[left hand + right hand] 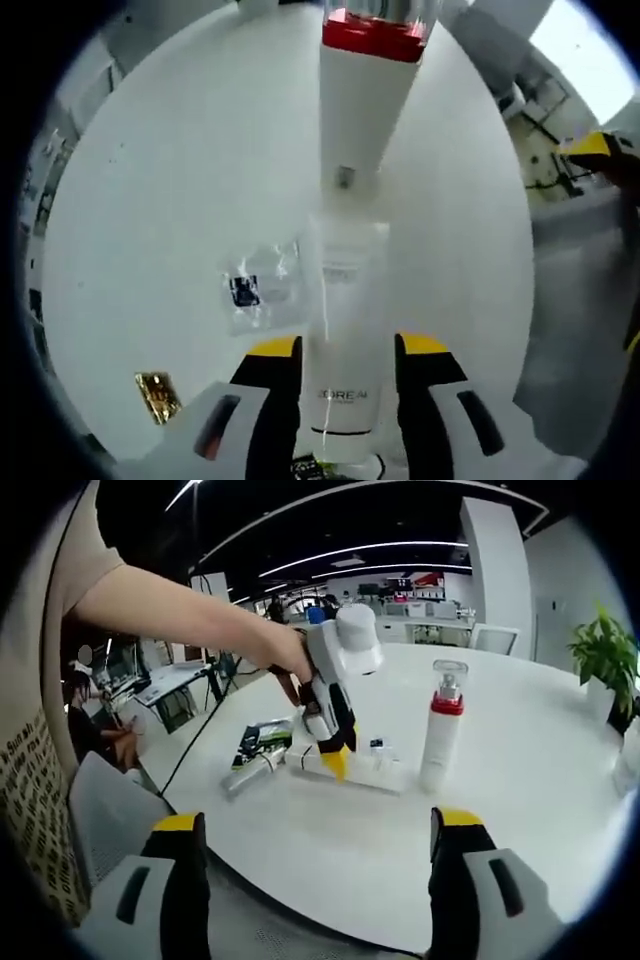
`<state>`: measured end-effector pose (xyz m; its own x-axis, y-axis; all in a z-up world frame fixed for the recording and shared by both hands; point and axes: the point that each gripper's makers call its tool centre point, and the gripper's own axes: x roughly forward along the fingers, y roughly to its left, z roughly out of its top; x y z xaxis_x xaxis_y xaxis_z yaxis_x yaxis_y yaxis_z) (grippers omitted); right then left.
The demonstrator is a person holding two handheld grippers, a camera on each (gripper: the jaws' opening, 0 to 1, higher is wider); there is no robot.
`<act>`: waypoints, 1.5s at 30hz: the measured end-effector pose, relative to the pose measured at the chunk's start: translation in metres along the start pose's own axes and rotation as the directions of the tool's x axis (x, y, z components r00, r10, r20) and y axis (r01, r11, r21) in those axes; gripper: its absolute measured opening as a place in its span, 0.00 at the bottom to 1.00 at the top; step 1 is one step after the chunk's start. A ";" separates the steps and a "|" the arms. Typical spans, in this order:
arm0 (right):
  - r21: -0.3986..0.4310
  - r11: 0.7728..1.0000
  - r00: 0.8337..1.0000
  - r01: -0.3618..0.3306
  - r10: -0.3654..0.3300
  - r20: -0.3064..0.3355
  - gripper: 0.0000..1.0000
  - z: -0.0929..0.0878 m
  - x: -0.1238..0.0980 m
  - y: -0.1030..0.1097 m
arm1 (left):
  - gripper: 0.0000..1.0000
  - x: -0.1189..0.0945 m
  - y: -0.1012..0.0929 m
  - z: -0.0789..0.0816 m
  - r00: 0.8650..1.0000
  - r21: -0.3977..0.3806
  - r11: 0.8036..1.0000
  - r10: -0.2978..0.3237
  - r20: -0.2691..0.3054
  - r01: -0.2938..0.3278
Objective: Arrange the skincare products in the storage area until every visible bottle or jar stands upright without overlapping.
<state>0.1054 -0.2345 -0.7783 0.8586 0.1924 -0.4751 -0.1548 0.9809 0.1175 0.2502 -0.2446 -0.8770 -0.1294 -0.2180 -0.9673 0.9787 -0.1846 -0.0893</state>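
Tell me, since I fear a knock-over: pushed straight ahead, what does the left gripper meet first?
The left gripper already straddles the lying white tube; beyond its far end stands the red-collared pump bottle, seemingly touching it.

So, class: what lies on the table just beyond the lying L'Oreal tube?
Past the L'Oreal tube on the white table stands a white bottle with a red collar. Its base hides the table behind.

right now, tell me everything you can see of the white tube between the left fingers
The white tube is a pale, plastic-looking skincare tube with grey lettering near its lower end. In the left gripper view it runs lengthwise between the yellow-tipped fingers of the left gripper, which close in on its sides. In the right gripper view it lies flat on the white round table, not upright. Its far end points toward the upright white bottle with the red band and clear cap, and looks close to or touching its base.
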 end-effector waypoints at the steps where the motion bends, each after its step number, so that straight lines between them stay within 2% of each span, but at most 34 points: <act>1: 0.000 1.000 1.000 0.000 0.000 0.000 0.92 0.000 0.000 0.000 | 0.35 0.002 -0.001 0.000 1.000 0.002 1.000 -0.003 -0.008 0.003; 9: 0.008 1.000 1.000 0.004 -0.004 -0.006 0.92 -0.001 0.002 -0.002 | 0.38 0.013 -0.003 -0.003 0.999 0.028 1.000 0.001 -0.038 0.000; 14: 0.007 1.000 1.000 0.005 -0.005 -0.011 0.92 -0.002 0.003 -0.002 | 0.31 0.012 0.005 -0.003 0.999 0.037 0.999 0.030 -0.042 -0.029; 17: 0.006 1.000 1.000 0.003 -0.003 -0.015 0.92 -0.003 0.004 -0.002 | 0.30 0.012 0.005 -0.003 0.999 0.038 0.999 0.029 -0.036 -0.028; 21: 0.004 1.000 1.000 0.004 -0.004 -0.019 0.92 -0.004 0.005 -0.002 | 0.30 0.014 0.005 -0.004 0.996 0.091 0.993 0.081 -0.045 -0.077; 26: 0.002 1.000 1.000 0.003 -0.003 -0.022 0.92 -0.005 0.005 -0.002 | 0.30 0.014 0.005 -0.004 0.997 0.076 0.995 0.074 -0.031 -0.071; 33: -0.002 1.000 1.000 0.005 -0.005 -0.023 0.91 -0.006 0.006 -0.002 | 0.30 0.014 0.006 -0.004 0.997 0.042 0.996 0.076 0.028 -0.077; 40: -0.007 1.000 1.000 0.008 -0.009 -0.026 0.91 -0.008 0.006 -0.002 | 0.27 0.015 0.005 -0.004 0.996 0.020 0.996 0.092 -0.007 -0.092; 45: 0.000 1.000 1.000 0.005 -0.005 -0.029 0.91 -0.009 0.006 -0.001 | 0.26 0.014 0.005 -0.006 0.996 0.009 0.996 0.089 0.011 -0.089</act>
<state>0.1061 -0.2339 -0.7888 0.8450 0.1883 -0.5005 -0.1505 0.9819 0.1153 0.2541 -0.2424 -0.8927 -0.0440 -0.2445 -0.9687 0.9848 -0.1734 -0.0009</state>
